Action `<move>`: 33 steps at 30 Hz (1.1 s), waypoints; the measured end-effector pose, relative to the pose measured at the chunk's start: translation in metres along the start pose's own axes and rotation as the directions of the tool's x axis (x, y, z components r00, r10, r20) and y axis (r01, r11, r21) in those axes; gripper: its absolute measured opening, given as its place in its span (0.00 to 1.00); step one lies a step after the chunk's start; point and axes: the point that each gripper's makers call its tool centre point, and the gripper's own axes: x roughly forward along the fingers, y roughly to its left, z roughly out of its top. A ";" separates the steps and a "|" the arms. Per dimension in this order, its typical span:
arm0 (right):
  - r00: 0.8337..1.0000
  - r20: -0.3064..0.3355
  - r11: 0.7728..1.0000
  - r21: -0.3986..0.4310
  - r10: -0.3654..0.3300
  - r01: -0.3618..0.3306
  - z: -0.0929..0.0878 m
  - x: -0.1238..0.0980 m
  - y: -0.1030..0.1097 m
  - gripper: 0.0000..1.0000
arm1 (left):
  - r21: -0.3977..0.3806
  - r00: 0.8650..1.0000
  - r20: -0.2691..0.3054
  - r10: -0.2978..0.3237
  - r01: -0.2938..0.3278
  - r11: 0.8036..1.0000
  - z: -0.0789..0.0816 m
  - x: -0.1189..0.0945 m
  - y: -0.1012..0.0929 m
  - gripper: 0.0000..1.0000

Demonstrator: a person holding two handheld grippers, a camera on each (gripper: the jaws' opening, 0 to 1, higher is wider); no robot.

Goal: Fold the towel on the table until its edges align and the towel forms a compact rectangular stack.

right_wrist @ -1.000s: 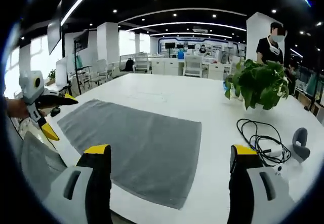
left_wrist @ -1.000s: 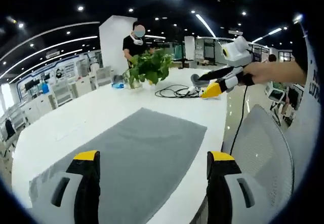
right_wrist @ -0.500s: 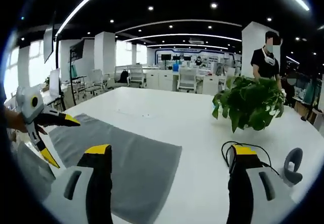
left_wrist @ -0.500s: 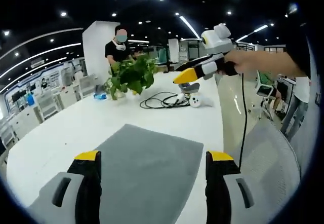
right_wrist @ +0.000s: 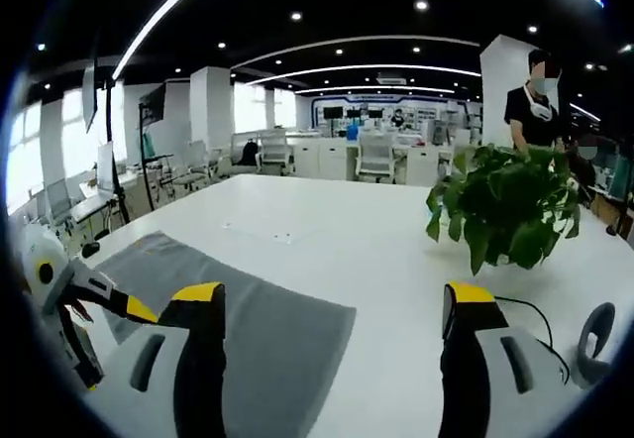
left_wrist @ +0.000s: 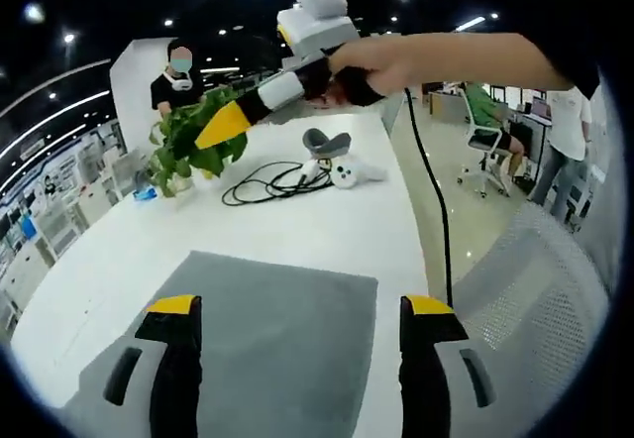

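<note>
**Towel flat and unfolded, both grippers clear of it**

While you hold both tools above the table, nothing is gripped: the left gripper has its jaws spread wide over the towel, and the right gripper has its jaws parted too, with nothing between them. Your right gripper also shows high in the left gripper view, over the cable and the controller.

The towel lies spread flat as a single layer on the white tabletop, near the edge closest to you; no fold is made yet.

The main risk, as I judge it, is pinching one corner only. The cloth looks soft and limp, with a fine matte weave, so it would likely drape and skew, leaving the edges misaligned. The tabletop looks smooth and glossy, so the towel could slide off the near edge if you drag it. Keep your sweep clear of the leafy plant.
</note>
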 end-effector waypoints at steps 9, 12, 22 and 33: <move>1.000 -0.014 0.997 0.075 0.022 -0.020 -0.009 0.038 -0.005 0.88 | 0.001 0.996 0.010 -0.094 0.094 0.996 0.002 0.044 -0.027 0.69; 0.999 -0.026 0.997 0.080 0.023 -0.021 -0.015 0.050 -0.007 0.87 | -0.001 0.993 0.005 -0.117 0.117 0.993 0.001 0.056 -0.036 0.67; 0.999 -0.040 0.992 0.121 0.022 -0.017 -0.033 0.076 -0.009 0.78 | -0.020 0.975 0.002 -0.222 0.222 0.975 -0.010 0.084 -0.069 0.43; 0.995 -0.077 0.985 0.167 0.060 -0.046 -0.057 0.104 -0.011 0.72 | -0.080 0.953 -0.022 -0.301 0.299 0.951 -0.030 0.106 -0.087 0.23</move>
